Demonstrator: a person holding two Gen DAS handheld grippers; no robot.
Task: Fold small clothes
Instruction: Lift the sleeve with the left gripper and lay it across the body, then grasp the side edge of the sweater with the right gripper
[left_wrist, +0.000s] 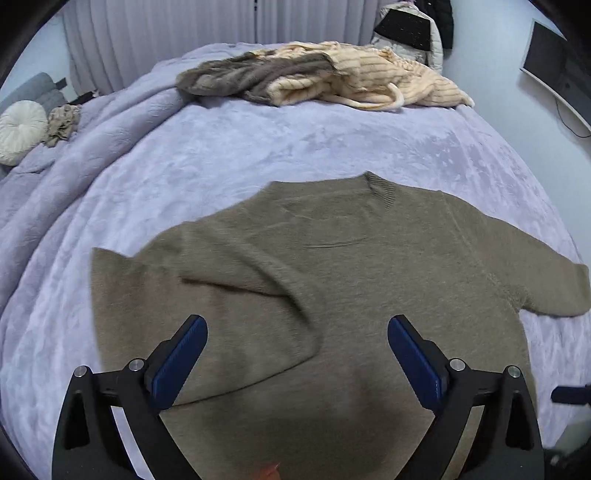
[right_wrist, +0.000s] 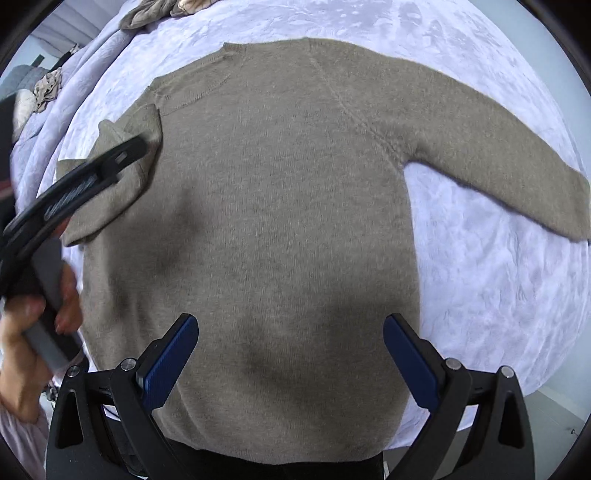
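A taupe knit sweater (left_wrist: 332, 266) lies flat on the lavender bedspread (left_wrist: 221, 147). Its left sleeve (left_wrist: 251, 306) is folded inward over the body; its right sleeve (right_wrist: 498, 155) stretches out flat. My left gripper (left_wrist: 297, 328) is open and empty, hovering over the folded sleeve. It also shows in the right wrist view (right_wrist: 88, 177) above that sleeve. My right gripper (right_wrist: 291, 328) is open and empty above the sweater's lower body (right_wrist: 280, 258).
A heap of cream and grey clothes (left_wrist: 325, 74) lies at the bed's far edge. A round white cushion (left_wrist: 18, 129) and a beige cloth (left_wrist: 62, 123) sit at the left. A monitor (left_wrist: 557, 70) stands at the right wall.
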